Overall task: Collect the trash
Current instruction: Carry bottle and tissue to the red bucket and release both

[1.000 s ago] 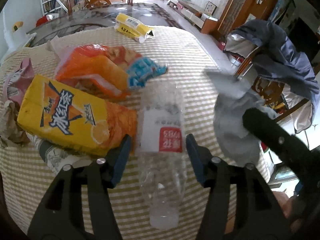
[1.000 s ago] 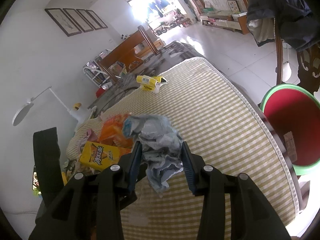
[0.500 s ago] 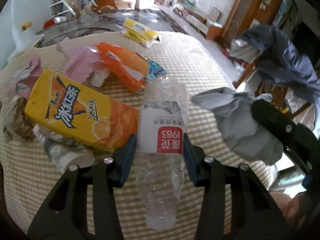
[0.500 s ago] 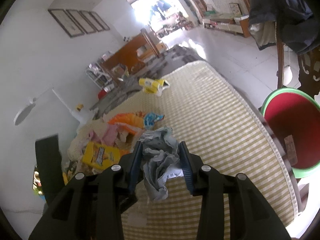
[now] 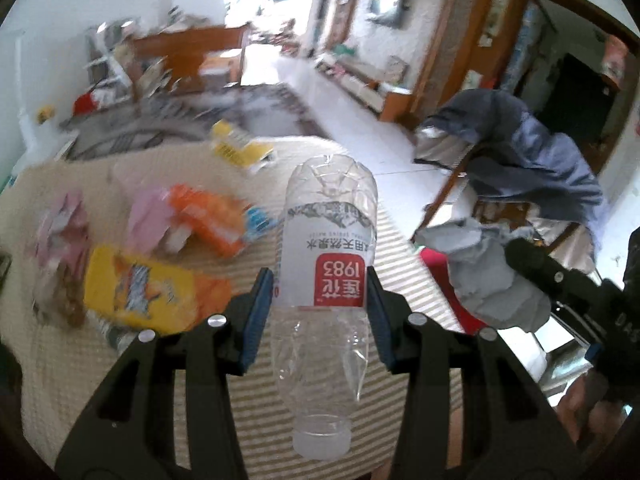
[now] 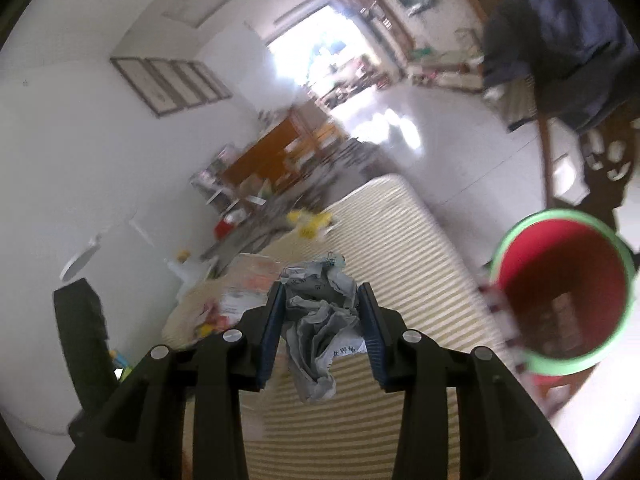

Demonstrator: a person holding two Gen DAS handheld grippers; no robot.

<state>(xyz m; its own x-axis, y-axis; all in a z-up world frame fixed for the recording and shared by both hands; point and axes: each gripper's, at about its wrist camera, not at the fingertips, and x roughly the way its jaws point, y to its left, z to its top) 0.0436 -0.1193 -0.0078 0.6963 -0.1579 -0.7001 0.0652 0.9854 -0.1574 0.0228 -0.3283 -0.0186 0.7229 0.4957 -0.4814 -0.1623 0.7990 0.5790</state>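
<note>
The crushed water bottle [image 5: 326, 280] is now clamped and lifted by the left gripper [image 5: 320, 296], whose jaws have just been closing. The crumpled newspaper [image 6: 320, 320] is clamped in the right gripper [image 6: 322, 320] and brought nearer the red bin [image 6: 560, 292]. Both seem ready for dropping.

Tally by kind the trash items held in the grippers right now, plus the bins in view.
Clear plastic bottle, clamped in the left gripper: 1
Crumpled grey paper, clamped in the right gripper: 1
Red bin with green rim: 1
Total: 3
</note>
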